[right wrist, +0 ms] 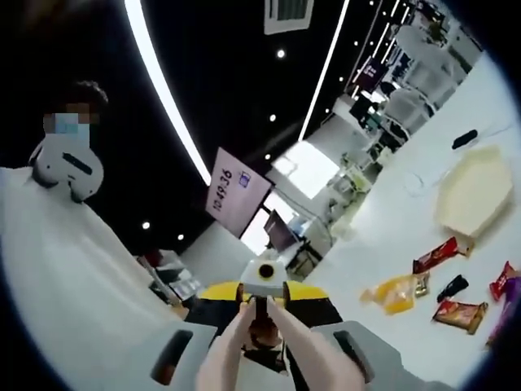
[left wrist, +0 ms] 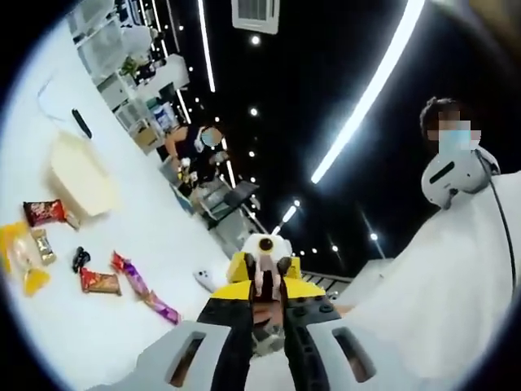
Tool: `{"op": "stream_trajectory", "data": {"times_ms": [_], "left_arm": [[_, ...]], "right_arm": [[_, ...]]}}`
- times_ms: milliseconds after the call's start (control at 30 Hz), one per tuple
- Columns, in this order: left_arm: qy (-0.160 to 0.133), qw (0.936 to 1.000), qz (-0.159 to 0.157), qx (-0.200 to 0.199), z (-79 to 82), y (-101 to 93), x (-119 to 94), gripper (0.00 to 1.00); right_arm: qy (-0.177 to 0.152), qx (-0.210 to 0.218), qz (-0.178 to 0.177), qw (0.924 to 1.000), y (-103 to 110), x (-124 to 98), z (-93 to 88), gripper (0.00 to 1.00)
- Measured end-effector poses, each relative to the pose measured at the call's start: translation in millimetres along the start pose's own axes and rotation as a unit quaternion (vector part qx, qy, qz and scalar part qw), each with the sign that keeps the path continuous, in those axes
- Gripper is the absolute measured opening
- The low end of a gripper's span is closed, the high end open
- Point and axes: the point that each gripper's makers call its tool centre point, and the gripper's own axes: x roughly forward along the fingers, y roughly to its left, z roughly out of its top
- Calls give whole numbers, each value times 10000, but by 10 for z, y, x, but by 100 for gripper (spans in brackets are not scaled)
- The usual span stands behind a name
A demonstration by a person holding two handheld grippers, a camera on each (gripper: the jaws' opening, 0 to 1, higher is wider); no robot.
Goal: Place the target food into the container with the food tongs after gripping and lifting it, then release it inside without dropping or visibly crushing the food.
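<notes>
Facing each other, both hand-held grippers [left wrist: 267, 303] [right wrist: 262, 319] look pressed together; snack packets [left wrist: 99, 282] and a pale container [left wrist: 80, 176] lie on the white bench [left wrist: 155, 236].

One container [right wrist: 475, 192], several snack packets [right wrist: 460, 314]

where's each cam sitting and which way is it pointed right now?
Left gripper view: rides the left gripper, rolled and tipped up toward the ceiling lights; the white table runs along its left; a person in white at right.
Right gripper view: rides the right gripper, also tipped up; the table runs along its right; a person in white at left.
Shared: the cream container, scattered snack packets, and the opposing gripper's yellow front.
</notes>
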Motion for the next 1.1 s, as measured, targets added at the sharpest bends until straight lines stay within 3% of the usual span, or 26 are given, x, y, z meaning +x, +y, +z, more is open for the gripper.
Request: {"op": "stream_trajectory", "data": {"times_ms": [200, 333, 500, 667, 867, 967, 1100], "left_arm": [[61, 10000, 41, 33, -7, -7, 28, 22], [-89, 9995, 223, 224, 45, 33, 21, 28], [-186, 9967, 750, 262, 93, 204, -88, 57], [-35, 9932, 1081, 426, 54, 308, -216, 56], [-137, 9887, 1405, 511, 48, 410, -250, 66], [90, 9876, 1498, 471, -27, 457, -210, 66], [343, 9804, 1778, 779, -61, 549, -198, 69]], "right_arm": [[30, 28, 4, 10000, 4, -23, 7, 24], [-77, -13, -121, 9999, -40, -34, 47, 25], [-267, -179, -510, 9982, -180, -159, 122, 26], [-278, -290, -661, 9970, -228, -231, 146, 27], [-360, -410, -864, 9948, -289, -270, 153, 27], [-431, -466, -922, 9937, -314, -293, 160, 27], [-474, -469, -1008, 9927, -364, -322, 162, 27]]}}
